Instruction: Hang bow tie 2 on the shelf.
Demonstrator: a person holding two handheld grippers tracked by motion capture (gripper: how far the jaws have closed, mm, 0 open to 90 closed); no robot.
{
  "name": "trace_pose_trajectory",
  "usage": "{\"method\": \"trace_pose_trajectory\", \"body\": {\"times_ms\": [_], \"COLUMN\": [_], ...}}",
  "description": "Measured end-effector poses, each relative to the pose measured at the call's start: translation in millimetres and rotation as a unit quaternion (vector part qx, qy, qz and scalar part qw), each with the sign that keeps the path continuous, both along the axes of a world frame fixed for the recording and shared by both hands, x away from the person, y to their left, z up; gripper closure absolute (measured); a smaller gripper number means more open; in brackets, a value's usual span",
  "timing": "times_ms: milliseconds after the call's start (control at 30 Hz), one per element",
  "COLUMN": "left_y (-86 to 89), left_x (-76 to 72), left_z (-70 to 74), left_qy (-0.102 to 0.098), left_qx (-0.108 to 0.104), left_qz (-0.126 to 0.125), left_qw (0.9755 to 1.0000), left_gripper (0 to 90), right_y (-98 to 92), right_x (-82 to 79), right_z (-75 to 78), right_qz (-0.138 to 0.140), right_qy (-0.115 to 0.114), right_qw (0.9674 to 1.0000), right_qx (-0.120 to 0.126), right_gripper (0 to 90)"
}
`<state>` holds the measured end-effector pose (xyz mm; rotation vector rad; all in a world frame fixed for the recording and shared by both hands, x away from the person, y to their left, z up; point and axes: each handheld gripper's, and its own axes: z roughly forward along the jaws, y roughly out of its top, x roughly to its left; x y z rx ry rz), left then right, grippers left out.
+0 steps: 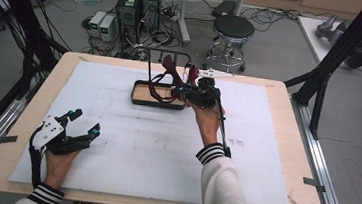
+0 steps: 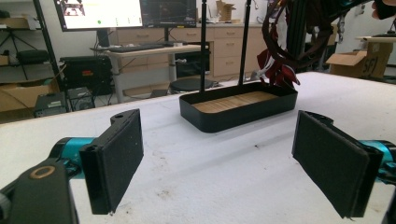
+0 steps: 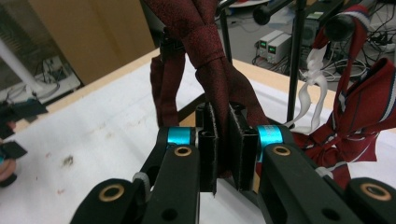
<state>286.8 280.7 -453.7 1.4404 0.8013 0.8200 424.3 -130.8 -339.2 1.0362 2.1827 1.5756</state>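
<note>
I have the dark red tie [image 3: 219, 79] pinched between my right gripper [image 3: 223, 142]; its jaws are closed on the cloth just below the knot, and the tie runs up from the pads to the top of the right gripper view; in the high view that gripper [image 1: 190, 94] sits at the 3 o'clock end of the tray [image 1: 139, 98], a little past the table's centre toward 12 o'clock. A second tie, the striped one [image 3: 362, 112], hangs at 3 o'clock of the held tie, with a white strap [image 3: 314, 88] beside it; both drape from a black rack [image 1: 149, 66] that rises out of the tray, and cloth spills down toward the tray's wooden floor. The tray stands on a white mat [image 1: 155, 144] that covers most of the wooden table [image 1: 284, 157].

My left gripper [image 1: 84, 125] rests well apart, at about 8 o'clock of the tray, near the mat's edge; its jaws stand wide open with nothing between them, and in the left gripper view the two pads [image 2: 116, 158] frame the tray [image 2: 233, 116] from afar.

Beyond the table at 12 o'clock are a stool [image 1: 232, 29] and some computer boxes [image 1: 138, 5] on the floor.
</note>
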Motion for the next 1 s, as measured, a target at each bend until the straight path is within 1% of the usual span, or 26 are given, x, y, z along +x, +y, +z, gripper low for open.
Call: {"method": "trace_pose_trajectory", "body": {"times_ms": [33, 100, 167, 233, 267, 333, 367, 433, 500, 600, 633, 667, 833, 967, 1000], "left_y": [0.0, 0.1, 0.2, 0.3, 0.3, 0.1, 0.3, 0.2, 0.2, 0.3, 0.3, 0.2, 0.3, 0.6, 0.6], "left_x": [0.0, 0.0, 0.1, 0.2, 0.2, 0.2, 0.2, 0.3, 0.2, 0.2, 0.2, 0.2, 0.2, 0.3, 0.4], "left_z": [0.0, 0.0, -0.1, -0.1, -0.1, -0.1, -0.1, -0.1, -0.1, -0.1, -0.1, -0.1, -0.1, -0.1, -0.1], "left_qy": [0.0, 0.0, 0.0, 0.0, 0.001, 0.001, 0.001, 0.0, 0.001, 0.001, 0.001, 0.001, 0.001, 0.001, 0.001], "left_qx": [0.0, 0.0, -0.001, -0.002, -0.002, -0.004, -0.002, -0.003, -0.004, -0.004, -0.004, -0.004, -0.004, -0.004, -0.004], "left_qz": [0.0, 0.0, 0.0, 0.0, 0.0, 0.0, 0.0, 0.0, 0.0, 0.0, 0.0, 0.0, 0.0, 0.0, 0.0], "left_qw": [1.0, 1.0, 1.0, 1.0, 1.0, 1.0, 1.0, 1.0, 1.0, 1.0, 1.0, 1.0, 1.0, 1.0, 1.0], "left_gripper": [16.8, 16.8, 16.8, 16.8, 16.8, 16.8, 16.8, 16.8, 16.8, 16.8, 16.8, 16.8, 16.8, 16.8, 16.8], "right_y": [0.2, 0.7, 0.8, 1.7, 1.4, 1.2, 1.2, 1.9, 3.1, 5.6, 6.4, 7.6, 13.6, 17.2, 17.8], "right_x": [0.1, 0.8, 1.4, 2.0, 2.7, 2.8, 3.5, 4.6, 5.7, 7.0, 7.9, 7.9, 9.7, 10.9, 11.3], "right_z": [0.1, -0.2, -0.8, -1.4, -1.7, -1.6, -1.9, -2.3, -2.5, -1.5, -1.3, -1.0, -1.9, -3.3, -3.9], "right_qz": [-0.005, -0.011, -0.016, -0.024, -0.027, -0.035, -0.039, -0.044, -0.05, -0.06, -0.062, -0.064, -0.079, -0.09, -0.097], "right_qy": [0.001, -0.005, -0.001, -0.009, -0.013, -0.011, -0.014, -0.01, -0.013, -0.017, -0.021, -0.018, -0.026, -0.03, -0.031], "right_qw": [1.0, 0.9999, 0.9998, 0.9997, 0.9996, 0.9993, 0.9991, 0.9989, 0.9985, 0.9977, 0.9975, 0.9974, 0.996, 0.9952, 0.9945], "right_qx": [0.005, 0.006, 0.009, 0.0, 0.002, 0.01, 0.012, 0.016, 0.017, 0.026, 0.026, 0.028, 0.031, 0.026, 0.026], "right_gripper": [83.5, 83.5, 83.5, 83.5, 83.5, 83.5, 83.6, 83.5, 83.5, 83.6, 83.5, 83.5, 83.6, 83.5, 83.5]}}
